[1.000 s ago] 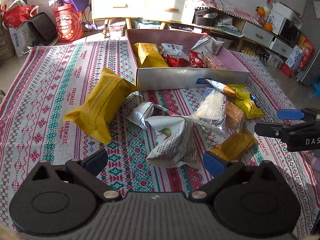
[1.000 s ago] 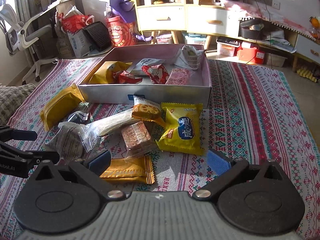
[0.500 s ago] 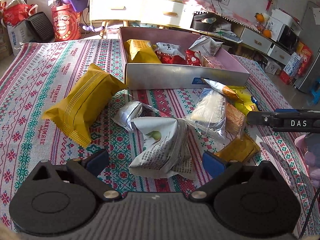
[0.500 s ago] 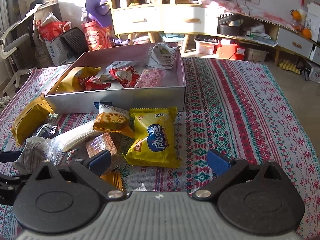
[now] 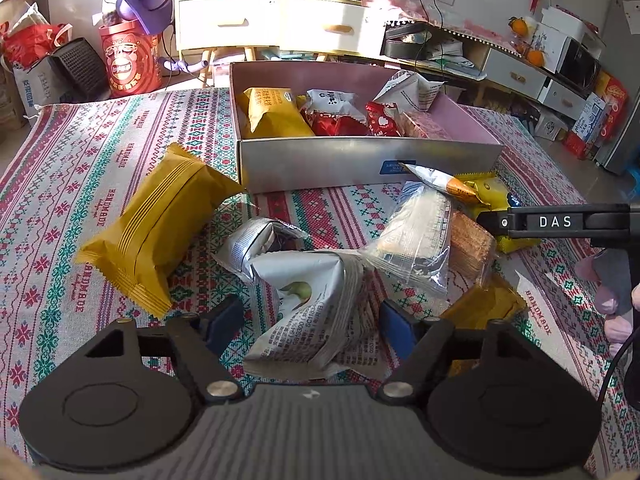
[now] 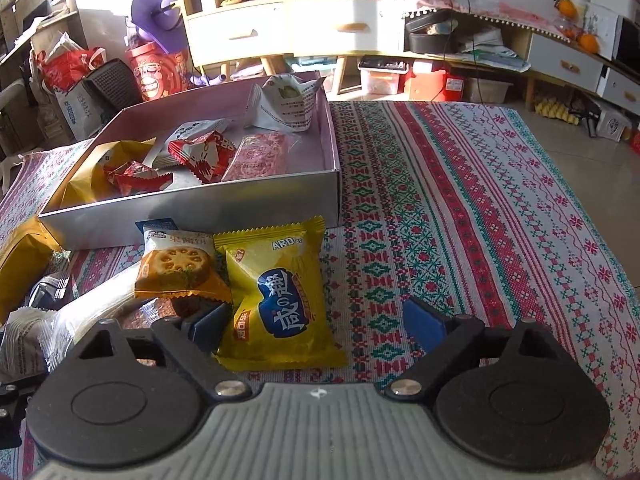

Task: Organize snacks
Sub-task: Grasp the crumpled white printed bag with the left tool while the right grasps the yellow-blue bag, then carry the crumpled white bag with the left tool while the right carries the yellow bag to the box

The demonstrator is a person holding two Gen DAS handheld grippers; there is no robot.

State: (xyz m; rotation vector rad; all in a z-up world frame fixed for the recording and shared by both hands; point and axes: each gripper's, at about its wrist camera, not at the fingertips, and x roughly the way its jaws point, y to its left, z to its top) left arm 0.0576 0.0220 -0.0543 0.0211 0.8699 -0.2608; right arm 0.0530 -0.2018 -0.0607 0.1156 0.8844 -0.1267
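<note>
A silver box (image 5: 360,160) with a pink inside holds several snack packs; it also shows in the right wrist view (image 6: 192,212). A crumpled white printed pouch (image 5: 316,304) lies between the blue pads of my left gripper (image 5: 310,330), whose jaws are closing; the left pad still stands clear of it. A yellow pack with blue lettering (image 6: 280,296) lies between the pads of my right gripper (image 6: 316,328). Those jaws are closing too, with the right pad well off the pack. One right-gripper finger (image 5: 552,222) reaches in over the pile.
Loose on the patterned cloth (image 6: 460,220) are a large mustard pack (image 5: 160,232), a clear cracker bag (image 5: 416,236) and an orange lotus-root pack (image 6: 176,268). A hand (image 5: 608,300) shows at the right. Cabinets (image 5: 280,20) and a red tin (image 5: 128,64) stand behind.
Both pairs of jaws have narrowed. The left gripper has come in around the printed pouch. The right gripper has shifted right, off the orange wafer pack, and now straddles the yellow pack.
</note>
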